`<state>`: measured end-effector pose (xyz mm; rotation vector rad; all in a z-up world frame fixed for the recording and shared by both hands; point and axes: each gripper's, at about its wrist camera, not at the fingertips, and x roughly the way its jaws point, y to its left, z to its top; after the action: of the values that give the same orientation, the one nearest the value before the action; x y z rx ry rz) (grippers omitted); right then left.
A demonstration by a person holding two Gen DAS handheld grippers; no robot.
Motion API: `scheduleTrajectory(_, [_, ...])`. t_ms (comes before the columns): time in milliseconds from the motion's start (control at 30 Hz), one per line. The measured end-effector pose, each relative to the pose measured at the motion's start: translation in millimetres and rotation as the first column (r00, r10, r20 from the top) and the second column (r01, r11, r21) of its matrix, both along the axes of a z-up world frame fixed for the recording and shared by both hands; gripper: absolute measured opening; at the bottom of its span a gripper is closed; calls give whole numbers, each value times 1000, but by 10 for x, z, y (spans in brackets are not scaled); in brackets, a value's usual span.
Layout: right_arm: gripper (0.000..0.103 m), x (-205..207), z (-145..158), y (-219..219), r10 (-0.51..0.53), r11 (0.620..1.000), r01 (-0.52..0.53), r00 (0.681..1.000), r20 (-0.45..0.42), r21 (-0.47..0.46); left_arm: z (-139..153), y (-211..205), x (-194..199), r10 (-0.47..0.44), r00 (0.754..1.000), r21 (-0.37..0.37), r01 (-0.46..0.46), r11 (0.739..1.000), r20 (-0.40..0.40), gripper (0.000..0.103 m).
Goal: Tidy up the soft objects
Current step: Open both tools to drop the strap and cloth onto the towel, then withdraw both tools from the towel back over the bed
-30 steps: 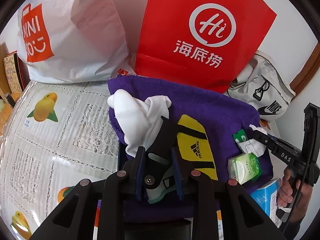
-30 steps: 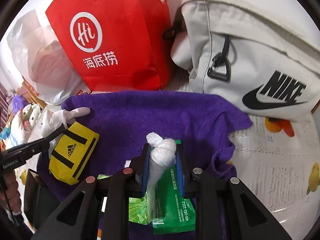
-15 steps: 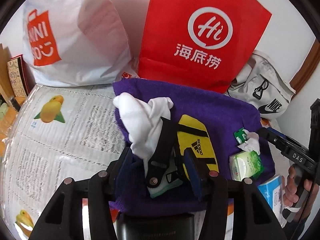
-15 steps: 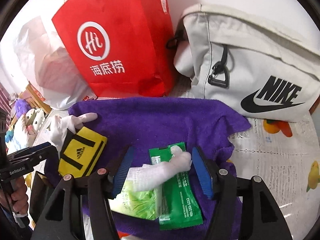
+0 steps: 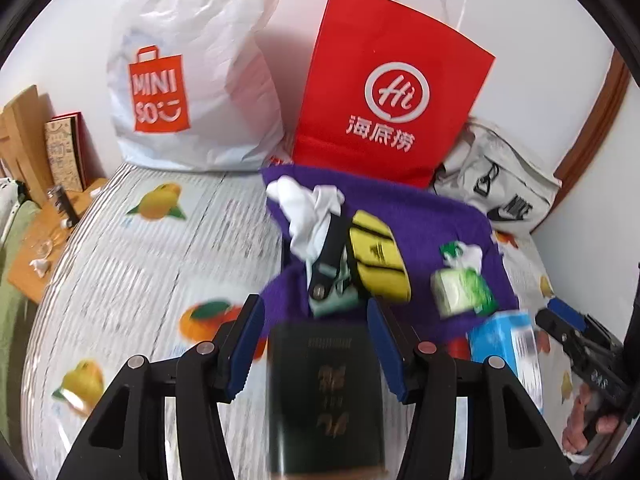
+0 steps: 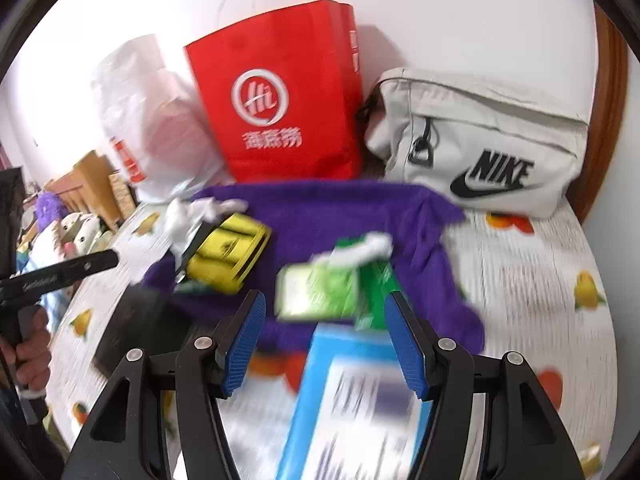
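Observation:
A purple towel [image 5: 440, 224] [image 6: 328, 216] lies on the table. On it rest a white cloth [image 5: 304, 208] [image 6: 188, 216], a yellow Adidas pouch [image 5: 378, 256] [image 6: 228, 256], a black and grey strap piece [image 5: 330, 268], green tissue packs [image 5: 460, 292] [image 6: 320, 292] and a small white wad [image 5: 468, 256] [image 6: 368, 248]. My left gripper [image 5: 316, 344] is open and empty, pulled back over a dark booklet [image 5: 326, 392]. My right gripper [image 6: 324, 344] is open and empty over a blue box [image 6: 360, 408] [image 5: 504, 344].
A red paper bag [image 5: 392, 100] [image 6: 276, 96], a white Miniso bag [image 5: 188, 76] and a grey Nike bag [image 6: 488, 144] [image 5: 500, 184] stand behind the towel by the wall. The fruit-print tablecloth [image 5: 140, 264] covers the table. Wooden furniture [image 5: 24, 136] is at the left.
Both grippers opened, releasing the strap piece and the white wad onto the towel, then pulled back toward me. The booklet and blue box now lie under the fingers.

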<state>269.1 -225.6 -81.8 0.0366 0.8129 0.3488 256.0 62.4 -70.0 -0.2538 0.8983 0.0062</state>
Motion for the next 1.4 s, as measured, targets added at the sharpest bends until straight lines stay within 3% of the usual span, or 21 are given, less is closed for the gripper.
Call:
scheduleTrajectory(267, [62, -939, -152, 124, 28, 998, -30, 999, -36, -48, -74, -17, -565, -9, 999, -16, 9, 1000, -38, 51])
scheduleTrajectory(467, [62, -1499, -465, 210, 72, 995, -78, 992, -102, -57, -160, -25, -931, -14, 999, -31, 12, 999, -43, 51])
scheduleTrajectory(933, [59, -2094, -935, 419, 163, 982, -177, 968, -189, -61, -472, -96, -1376, -52, 995, -63, 47, 997, -83, 53])
scheduleTrajectory(1200, [86, -2258, -1054, 577, 50, 995, -66, 980, -192, -78, -551, -106, -1466, -92, 992, -79, 85, 993, -86, 56])
scheduleTrajectory(1300, [88, -2253, -1076, 666, -21, 996, 6, 986, -167, -94, -558, -57, -1504, -90, 993, -89, 83, 993, -80, 57])
scheduleTrajectory(1400, [86, -2280, -1129, 817, -82, 984, 65, 992, -98, -168, -590, 20, -1539, -78, 993, -99, 69, 993, -86, 59])
